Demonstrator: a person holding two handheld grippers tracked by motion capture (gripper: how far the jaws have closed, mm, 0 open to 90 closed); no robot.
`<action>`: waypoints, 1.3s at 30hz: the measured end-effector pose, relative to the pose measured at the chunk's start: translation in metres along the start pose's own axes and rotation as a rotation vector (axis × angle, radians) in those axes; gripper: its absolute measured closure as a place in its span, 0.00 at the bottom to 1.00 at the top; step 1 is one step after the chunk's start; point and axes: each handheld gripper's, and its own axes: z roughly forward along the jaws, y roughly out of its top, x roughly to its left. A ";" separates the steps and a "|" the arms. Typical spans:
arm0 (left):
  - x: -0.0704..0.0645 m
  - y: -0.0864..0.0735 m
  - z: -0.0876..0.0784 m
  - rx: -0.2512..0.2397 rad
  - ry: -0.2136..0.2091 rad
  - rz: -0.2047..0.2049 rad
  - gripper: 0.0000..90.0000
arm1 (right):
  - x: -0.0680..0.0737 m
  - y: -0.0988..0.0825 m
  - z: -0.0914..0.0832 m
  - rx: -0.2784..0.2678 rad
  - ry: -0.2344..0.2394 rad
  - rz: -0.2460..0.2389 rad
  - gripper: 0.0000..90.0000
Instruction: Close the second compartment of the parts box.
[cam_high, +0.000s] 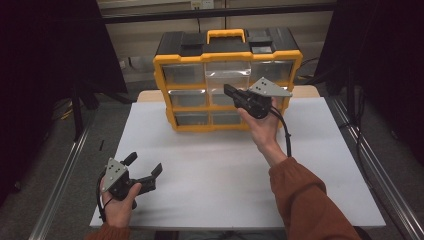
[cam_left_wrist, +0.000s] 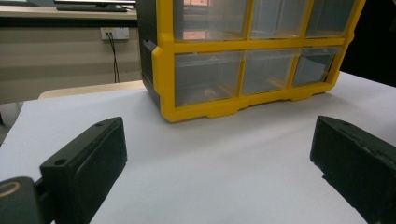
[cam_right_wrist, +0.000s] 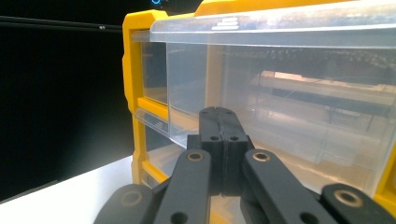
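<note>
High view: right gripper (cam_high: 229, 90) closed with nothing between its tips at the pulled-out clear drawer (cam_high: 227, 78), top-middle of the yellow organizer (cam_high: 165, 90) at 12 o'clock; left gripper (cam_high: 144, 166) open, idle at 7 o'clock; drawer likely light, stiff, slick, best pushed at its front lip.

The high view looks forward and down from above the table's near edge, taking in the whole table (cam_high: 220, 175) and the organizer (cam_high: 227, 80) at its far edge. The left gripper view sits low near the table's near left corner, facing the organizer (cam_left_wrist: 252, 60) from well apart. The right gripper view sits close against the organizer's (cam_right_wrist: 280, 93) clear drawers. All three share the organizer.
</note>
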 end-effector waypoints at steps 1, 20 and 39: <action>0.000 0.000 0.000 0.000 -0.005 0.007 0.04 | 0.000 0.000 0.000 -0.002 0.002 0.002 1.00; 0.000 0.000 0.000 -0.013 0.000 -0.007 0.04 | -0.004 0.001 0.005 0.005 -0.007 0.007 1.00; 0.001 0.000 0.000 -0.004 0.001 0.006 0.04 | -0.008 0.001 0.010 0.006 -0.020 0.015 1.00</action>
